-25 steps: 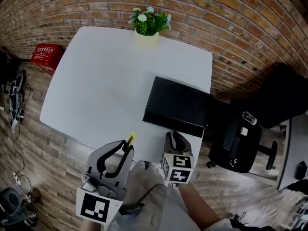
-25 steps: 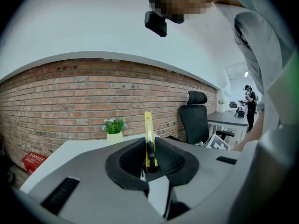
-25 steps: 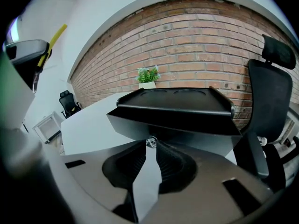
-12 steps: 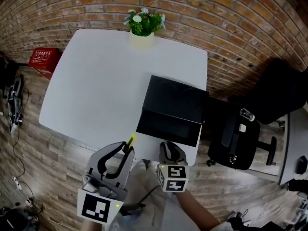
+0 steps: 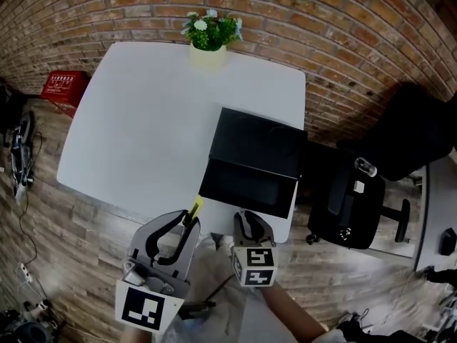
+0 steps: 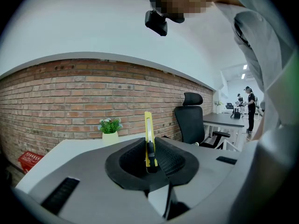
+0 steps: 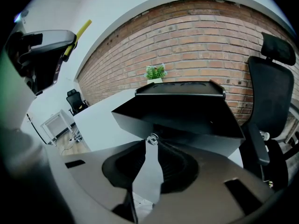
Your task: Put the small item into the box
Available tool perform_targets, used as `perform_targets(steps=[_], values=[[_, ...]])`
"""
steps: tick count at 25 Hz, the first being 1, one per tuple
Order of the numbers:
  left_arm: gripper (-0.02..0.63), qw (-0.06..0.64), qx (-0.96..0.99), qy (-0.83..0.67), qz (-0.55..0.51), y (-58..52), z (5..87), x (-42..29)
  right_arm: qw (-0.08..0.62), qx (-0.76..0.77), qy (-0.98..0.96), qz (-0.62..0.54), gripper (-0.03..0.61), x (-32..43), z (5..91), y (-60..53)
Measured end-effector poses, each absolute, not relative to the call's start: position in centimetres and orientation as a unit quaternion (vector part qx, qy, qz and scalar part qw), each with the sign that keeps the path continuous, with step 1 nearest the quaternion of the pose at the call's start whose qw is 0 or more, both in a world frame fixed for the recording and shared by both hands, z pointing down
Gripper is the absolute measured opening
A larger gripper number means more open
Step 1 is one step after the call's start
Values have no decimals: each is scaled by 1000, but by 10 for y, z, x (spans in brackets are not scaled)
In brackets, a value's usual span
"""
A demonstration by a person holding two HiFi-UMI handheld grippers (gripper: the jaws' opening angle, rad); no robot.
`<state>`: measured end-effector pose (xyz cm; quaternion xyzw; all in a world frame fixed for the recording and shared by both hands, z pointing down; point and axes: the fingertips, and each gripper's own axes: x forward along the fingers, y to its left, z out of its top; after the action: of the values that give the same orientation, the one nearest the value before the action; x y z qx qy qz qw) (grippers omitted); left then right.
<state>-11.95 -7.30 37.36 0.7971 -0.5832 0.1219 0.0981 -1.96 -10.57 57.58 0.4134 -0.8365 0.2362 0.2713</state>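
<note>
A black box [image 5: 258, 146] stands on the right part of the white table [image 5: 143, 120], its front flap [image 5: 246, 186] sloping toward me. In the right gripper view the box [image 7: 187, 111] fills the middle, close ahead. My right gripper [image 5: 246, 221] hangs at the table's front edge just short of the box, shut on a small clear item [image 7: 152, 139] at its tips. Left of it and off the table, my left gripper [image 5: 187, 220] is shut on a yellow utility knife [image 5: 194, 207], which stands upright between the jaws [image 6: 148, 134].
A potted plant [image 5: 208, 38] stands at the table's far edge against the brick wall. A black office chair [image 5: 350, 206] is just right of the table. A red crate [image 5: 63, 86] sits on the wood floor at the left.
The right gripper has drifted slightly left along the table's front edge. The left gripper keeps the yellow knife and has barely moved.
</note>
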Motion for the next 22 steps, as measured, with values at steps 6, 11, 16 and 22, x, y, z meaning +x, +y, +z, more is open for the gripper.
perform_targets(steps=[6,11,16,22], values=[[74,91,798,-585,113,-73,365,-118,258,399,-848,234,89,-21,560,-94],[74,70,807,-578,104,-76,347,-113,219,409,-866,188,87,-16,517,-102],[74,45,820,-564,90,-80,322,-105,169,449,-866,140,74,4,458,-128],[75,19,834,-548,67,-86,295,-92,120,491,-859,79,60,37,389,-147]])
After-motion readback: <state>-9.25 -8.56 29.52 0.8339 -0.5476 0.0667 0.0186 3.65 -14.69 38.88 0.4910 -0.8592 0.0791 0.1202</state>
